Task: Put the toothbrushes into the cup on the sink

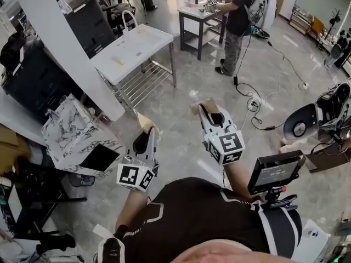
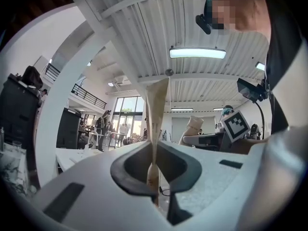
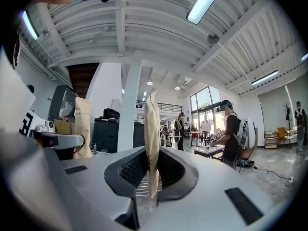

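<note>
Each gripper is shut on a flat tan paper packet that stands up out of its jaws. In the head view my left gripper (image 1: 147, 135) holds its packet (image 1: 145, 122) low in the middle. My right gripper (image 1: 211, 118) holds the other packet (image 1: 203, 107) a little further right. The left gripper view shows its packet (image 2: 156, 114) pinched edge-on between the jaws of the left gripper (image 2: 155, 170), with the right one's packet (image 2: 195, 125) beyond. In the right gripper view the packet (image 3: 152, 134) is clamped in the right gripper (image 3: 151, 170). The white sink table (image 1: 137, 51) with a faucet (image 1: 128, 18) stands far ahead on the left. No cup can be made out.
A white pillar (image 1: 66, 43) and a marble-patterned box (image 1: 77, 138) stand at the left between me and the sink table. Another person (image 1: 237, 21) works at a small table (image 1: 197, 16) at the back. Cables (image 1: 258, 100) lie on the floor, and a small monitor (image 1: 274, 171) sits at my right.
</note>
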{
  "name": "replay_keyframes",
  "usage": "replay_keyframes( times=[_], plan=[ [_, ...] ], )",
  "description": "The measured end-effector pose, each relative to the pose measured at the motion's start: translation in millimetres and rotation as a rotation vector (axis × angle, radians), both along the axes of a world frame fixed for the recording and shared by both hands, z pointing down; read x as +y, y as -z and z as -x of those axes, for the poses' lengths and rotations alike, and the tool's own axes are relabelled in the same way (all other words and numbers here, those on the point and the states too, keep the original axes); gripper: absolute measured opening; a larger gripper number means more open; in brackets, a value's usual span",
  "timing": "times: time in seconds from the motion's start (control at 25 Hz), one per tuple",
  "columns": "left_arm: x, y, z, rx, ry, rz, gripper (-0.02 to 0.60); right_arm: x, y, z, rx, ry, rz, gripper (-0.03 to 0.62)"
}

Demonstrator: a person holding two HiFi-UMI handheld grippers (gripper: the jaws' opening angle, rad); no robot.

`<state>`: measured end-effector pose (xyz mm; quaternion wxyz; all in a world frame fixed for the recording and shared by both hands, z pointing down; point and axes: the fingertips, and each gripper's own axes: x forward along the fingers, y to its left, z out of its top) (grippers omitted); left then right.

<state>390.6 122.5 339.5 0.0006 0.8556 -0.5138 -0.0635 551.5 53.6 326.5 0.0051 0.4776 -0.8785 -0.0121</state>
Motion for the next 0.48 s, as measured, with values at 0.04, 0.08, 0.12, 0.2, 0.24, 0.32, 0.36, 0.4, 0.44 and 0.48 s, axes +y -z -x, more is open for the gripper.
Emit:
replay_keyframes(
  times=[0.04,0.08,0.12,0.2,0.24,0.32,0.36,0.4,0.44,0.48],
  plan=[
    [0.3,-0.3,-0.2,0.001,-0.004,0.001,0.028,0.4,0.3,1.0,-0.003,-0.001,0.001,0.055],
    [0.4,-0.8,-0.2,0.001,-0.008,0.002,0.028,0.7,0.5,2.0,-0.010,-0.001,0.002,0.055],
    [0.4,-1.8,-0.3,0.001,-0.012,0.004,0.028,0.9,0.4,2.6,-0.020,-0.001,0.005,0.055],
    [0.5,-3.9,-1.1,0.001,-0.018,0.010,0.028,1.0,-0.4,2.6,-0.033,-0.002,0.010,0.055],
    [0.6,-4.7,-1.9,0.002,-0.019,0.013,0.028,1.2,-0.8,2.2,-0.034,-0.003,0.010,0.055],
    [1.7,-5.6,-3.2,0.004,-0.021,0.017,0.028,2.8,-1.3,1.8,-0.029,-0.001,0.009,0.055],
    [2.4,-5.8,-3.2,0.005,-0.022,0.019,0.028,4.0,-1.3,2.2,-0.027,0.000,0.010,0.055],
    [3.2,-5.7,-2.7,0.006,-0.023,0.020,0.028,5.1,-1.2,3.3,-0.025,0.002,0.011,0.055],
    [4.0,-5.5,-1.6,0.007,-0.024,0.021,0.028,6.1,-1.2,5.0,-0.023,0.004,0.012,0.055],
    [4.7,-5.2,0.1,0.009,-0.026,0.021,0.028,6.7,-1.2,7.3,-0.020,0.005,0.013,0.055]
  ],
)
